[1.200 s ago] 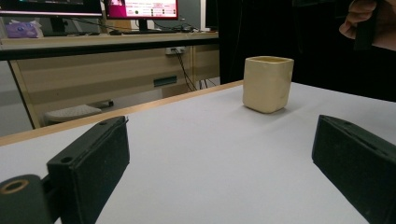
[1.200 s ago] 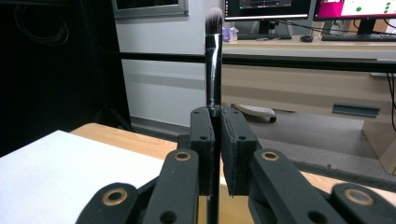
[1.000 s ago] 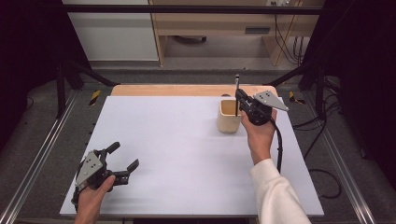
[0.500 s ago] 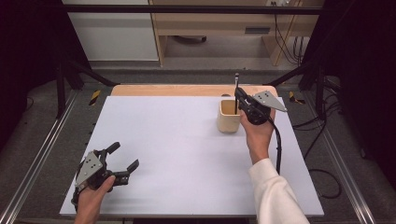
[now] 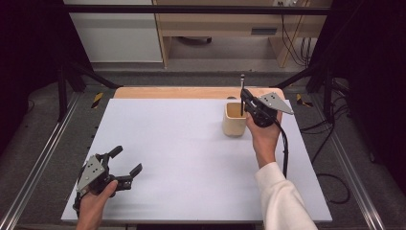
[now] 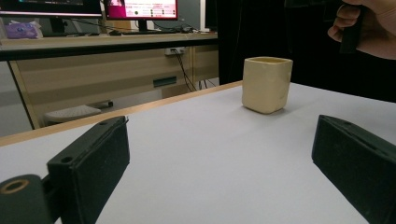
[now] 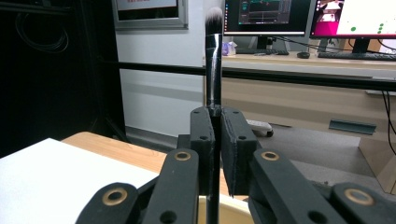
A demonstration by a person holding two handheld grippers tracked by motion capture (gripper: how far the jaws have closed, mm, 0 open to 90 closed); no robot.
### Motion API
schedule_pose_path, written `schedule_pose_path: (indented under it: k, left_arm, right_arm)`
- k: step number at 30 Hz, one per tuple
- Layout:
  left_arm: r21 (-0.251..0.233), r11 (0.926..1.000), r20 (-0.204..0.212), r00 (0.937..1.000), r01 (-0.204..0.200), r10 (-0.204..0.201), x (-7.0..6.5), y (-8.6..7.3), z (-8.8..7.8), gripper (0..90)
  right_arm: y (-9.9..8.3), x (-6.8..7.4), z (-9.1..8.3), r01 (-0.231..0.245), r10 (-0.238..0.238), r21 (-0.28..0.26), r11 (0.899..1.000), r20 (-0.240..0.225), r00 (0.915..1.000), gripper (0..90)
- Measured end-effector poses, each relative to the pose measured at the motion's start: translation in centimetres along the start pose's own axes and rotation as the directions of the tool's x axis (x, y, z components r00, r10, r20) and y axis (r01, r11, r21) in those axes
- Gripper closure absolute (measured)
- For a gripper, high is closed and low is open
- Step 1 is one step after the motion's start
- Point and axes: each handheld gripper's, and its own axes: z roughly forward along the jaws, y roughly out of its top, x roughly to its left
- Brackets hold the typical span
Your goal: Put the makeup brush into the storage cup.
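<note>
A cream square cup (image 5: 234, 120) (image 6: 266, 84) stands at the back right of the white table (image 5: 182, 158). Over its right side my right gripper (image 5: 245, 101) (image 7: 216, 154) is shut on a slim black makeup brush (image 5: 242, 88) (image 7: 214, 65). The brush stands upright, bristles at the top, and its lower end reaches down toward the cup's rim (image 7: 233, 212). My left gripper (image 5: 125, 163) (image 6: 219, 172) rests low at the table's front left, jaws wide open with nothing between them, pointing toward the cup.
A wooden strip (image 5: 191, 92) runs along the table's far edge. Metal frame rails (image 5: 38, 163) flank both sides. Desks with monitors (image 7: 355, 18) stand beyond. A black cable (image 5: 286, 153) hangs from the right gripper along the person's forearm.
</note>
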Motion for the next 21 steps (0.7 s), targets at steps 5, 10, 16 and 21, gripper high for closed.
schedule_pose_path:
  k: [5, 10, 16, 21]
  left_arm:
    - [-0.002, 1.0, -0.001, 1.0, 0.002, -0.002, 0.0, 0.0, -0.1, 3.9]
    - [-0.004, 1.0, -0.002, 1.0, 0.003, -0.003, 0.0, 0.0, -0.1, 3.9]
    - [-0.002, 1.0, -0.001, 1.0, 0.004, -0.004, 0.0, 0.0, -0.1, 3.9]
    - [-0.002, 1.0, 0.0, 1.0, 0.004, -0.004, 0.0, 0.0, -0.1, 3.9]
  right_arm:
    - [-0.1, -0.2, 0.4, -0.001, 0.001, -0.008, 1.0, 0.0, 1.0, 83.8]
    - [0.1, -0.1, 0.9, 0.005, -0.005, -0.018, 1.0, 0.001, 1.0, 83.8]
    - [0.1, -0.1, 1.2, 0.009, -0.009, -0.019, 1.0, 0.003, 1.0, 83.7]
    - [-0.2, -0.2, 1.4, 0.016, -0.016, -0.01, 1.0, 0.002, 0.9999, 83.8]
